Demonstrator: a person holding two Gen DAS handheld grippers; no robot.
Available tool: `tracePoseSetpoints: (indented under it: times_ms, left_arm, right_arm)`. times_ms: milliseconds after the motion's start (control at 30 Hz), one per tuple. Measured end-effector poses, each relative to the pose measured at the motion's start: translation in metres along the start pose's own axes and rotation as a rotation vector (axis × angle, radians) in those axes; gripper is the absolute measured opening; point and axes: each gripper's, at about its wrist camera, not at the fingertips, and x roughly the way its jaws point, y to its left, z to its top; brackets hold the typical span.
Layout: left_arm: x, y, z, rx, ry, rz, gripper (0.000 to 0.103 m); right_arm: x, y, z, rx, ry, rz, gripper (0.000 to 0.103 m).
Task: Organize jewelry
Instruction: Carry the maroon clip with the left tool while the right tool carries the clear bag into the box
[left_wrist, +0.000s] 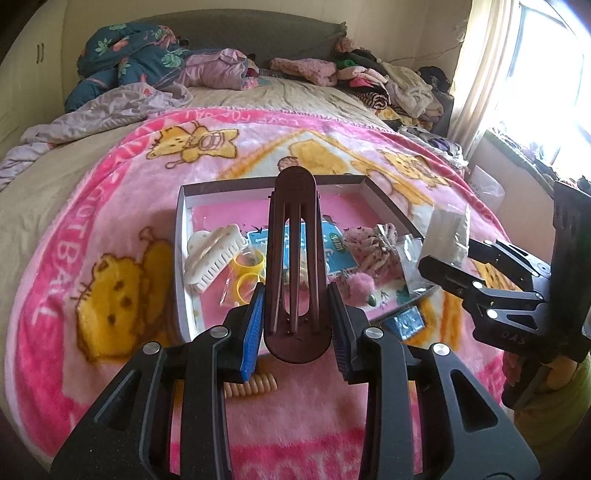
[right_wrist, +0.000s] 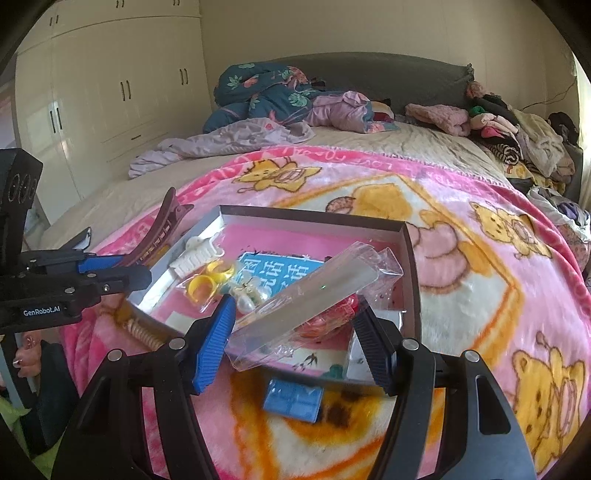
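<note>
1. Grippers first: two of them. The left gripper (left_wrist: 295, 314) has its blue pads pinched on one long dark-brown plastic hair clip (left_wrist: 293, 254). The right gripper (right_wrist: 295, 332) is clamped on one clear plastic packet (right_wrist: 301, 299).
2. Brown clip's long axis runs straight away from the left camera, rounded tip pointing far, over the shallow white cardboard tray (left_wrist: 183, 236) on the pink cartoon-bear blanket (left_wrist: 92, 206). In the right wrist view the same clip (right_wrist: 162, 229) shows side-on at the left, beak tilted up, near the tray's left wall.
3. Clear packet lies slanted, near-left to far-right, above the tray's right half.
4. Tray count: one white claw clip (left_wrist: 212, 258), two yellow rings (left_wrist: 249, 273) in a bag, one blue card (right_wrist: 280, 273), one pink floral scrunchie (left_wrist: 369, 247), one pink pompom (left_wrist: 356, 290).
5. Outside the tray on the near side: one small blue box (right_wrist: 293, 400) and one beige spiral coil (left_wrist: 253, 386).
6. Only the right view shows the white wardrobe (right_wrist: 110, 88); only the left view shows the bright window (left_wrist: 554, 74).
</note>
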Motion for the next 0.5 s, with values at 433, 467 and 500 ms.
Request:
tracePoseSetpoints:
  times_ms: [433, 467, 500]
  left_arm:
    - [0.035, -0.001, 0.005, -0.005, 0.046, -0.025, 0.025]
    - [0.038, -0.001, 0.005, -0.004, 0.050, -0.027, 0.025]
    - [0.041, -0.002, 0.005, -0.003, 0.054, -0.030, 0.025]
  right_arm:
    - [0.027, -0.023, 0.008, 0.021, 0.028, -0.038, 0.063]
    - [0.029, -0.025, 0.008, 0.022, 0.030, -0.044, 0.063]
    - [0.031, -0.027, 0.009, 0.024, 0.032, -0.047, 0.063]
